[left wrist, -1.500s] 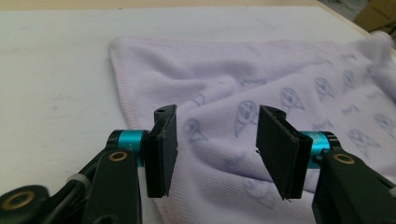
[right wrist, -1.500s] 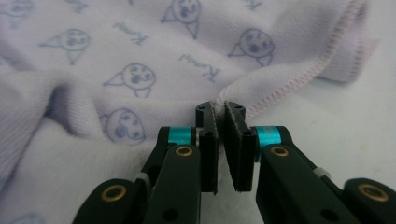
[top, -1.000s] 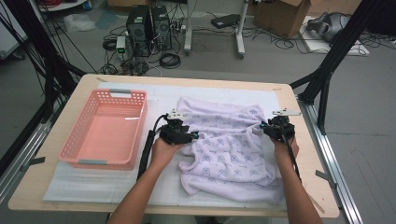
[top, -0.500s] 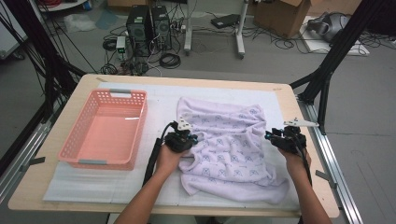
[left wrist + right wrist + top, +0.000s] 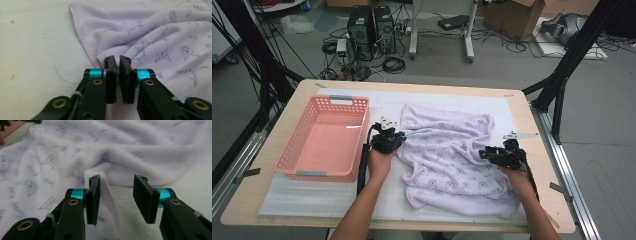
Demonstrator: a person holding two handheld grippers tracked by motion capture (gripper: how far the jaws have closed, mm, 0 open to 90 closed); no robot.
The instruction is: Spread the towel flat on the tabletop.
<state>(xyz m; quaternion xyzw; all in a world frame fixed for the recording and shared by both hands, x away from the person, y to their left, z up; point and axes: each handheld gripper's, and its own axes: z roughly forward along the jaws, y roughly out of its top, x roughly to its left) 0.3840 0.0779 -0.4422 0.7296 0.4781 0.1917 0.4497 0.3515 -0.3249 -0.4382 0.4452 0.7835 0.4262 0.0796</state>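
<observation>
On the white mat covering the desk (image 5: pixel 512 107), my lilac towel (image 5: pixel 452 160) lies rumpled toward the right edge. My left gripper (image 5: pixel 117 65) has jaws nearly closed at its hem to pinch it; the right gripper (image 5: pixel 118 195) gapes half open beside a fold, gripping nothing.

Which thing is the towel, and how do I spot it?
Look at the table with the white mat. Right of the pink basket, the towel lies rumpled between the left gripper and the right gripper. It is the soft lilac cloth with little blue drawings.
</observation>
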